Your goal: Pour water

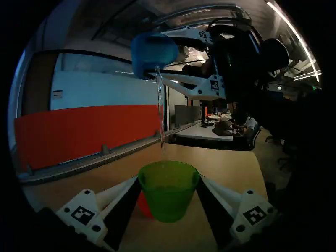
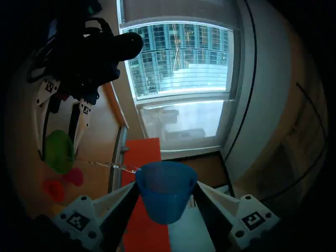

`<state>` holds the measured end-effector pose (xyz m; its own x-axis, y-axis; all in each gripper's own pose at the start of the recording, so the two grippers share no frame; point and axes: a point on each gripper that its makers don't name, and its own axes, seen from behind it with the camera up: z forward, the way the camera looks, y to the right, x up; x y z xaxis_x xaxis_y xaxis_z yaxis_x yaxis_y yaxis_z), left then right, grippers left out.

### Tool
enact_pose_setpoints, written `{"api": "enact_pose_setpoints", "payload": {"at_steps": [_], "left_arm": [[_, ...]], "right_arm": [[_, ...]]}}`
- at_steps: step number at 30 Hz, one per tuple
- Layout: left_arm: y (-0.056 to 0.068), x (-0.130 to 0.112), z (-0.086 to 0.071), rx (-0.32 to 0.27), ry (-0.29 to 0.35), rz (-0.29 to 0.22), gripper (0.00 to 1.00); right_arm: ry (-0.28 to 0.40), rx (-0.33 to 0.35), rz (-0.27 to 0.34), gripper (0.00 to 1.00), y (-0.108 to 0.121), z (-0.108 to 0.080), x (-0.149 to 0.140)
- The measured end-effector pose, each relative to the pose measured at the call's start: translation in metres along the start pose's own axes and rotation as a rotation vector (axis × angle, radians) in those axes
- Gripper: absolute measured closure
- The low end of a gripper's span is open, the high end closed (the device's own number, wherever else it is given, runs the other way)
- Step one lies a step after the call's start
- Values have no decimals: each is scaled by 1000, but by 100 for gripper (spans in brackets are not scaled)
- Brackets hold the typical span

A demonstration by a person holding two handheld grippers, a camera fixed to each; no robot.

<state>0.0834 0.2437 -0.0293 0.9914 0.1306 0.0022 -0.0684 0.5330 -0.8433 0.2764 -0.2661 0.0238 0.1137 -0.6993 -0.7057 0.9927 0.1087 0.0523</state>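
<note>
Nearest in the left gripper view, the left gripper (image 1: 168,180) has its fingers closed on an upright translucent green plastic cup (image 1: 169,193) above the wooden counter (image 1: 227,161). Above the green cup, the right gripper (image 1: 156,53) clamps a tilted blue plastic cup (image 1: 153,50), and a thin stream of water (image 1: 160,113) falls into the green cup.

In the right gripper view, the blue cup sits pinched between the fingers. Water arcs from its rim toward the green cup, which has a small red cup (image 2: 53,189) and a pink cup (image 2: 75,176) beside it.
</note>
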Motion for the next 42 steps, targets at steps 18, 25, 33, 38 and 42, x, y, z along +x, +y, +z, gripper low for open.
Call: {"api": "enact_pose_setpoints", "payload": {"at_steps": [18,25,33,38,42], "left_arm": [[-2,3,2,4,4,-2,13],[-3,2,3,3,2,-3,14],[-3,3,5,3,5,-4,14],[-3,4,5,4,7,-4,14],[-3,4,6,5,7,-4,14]], "right_arm": [[4,-17,-93,11,3,4,5],[9,-22,-133,11,3,5,10],[13,-26,-184,11,1,6,16],[15,-31,-202,11,0,7,18],[17,-31,-211,11,-1,7,20]]}}
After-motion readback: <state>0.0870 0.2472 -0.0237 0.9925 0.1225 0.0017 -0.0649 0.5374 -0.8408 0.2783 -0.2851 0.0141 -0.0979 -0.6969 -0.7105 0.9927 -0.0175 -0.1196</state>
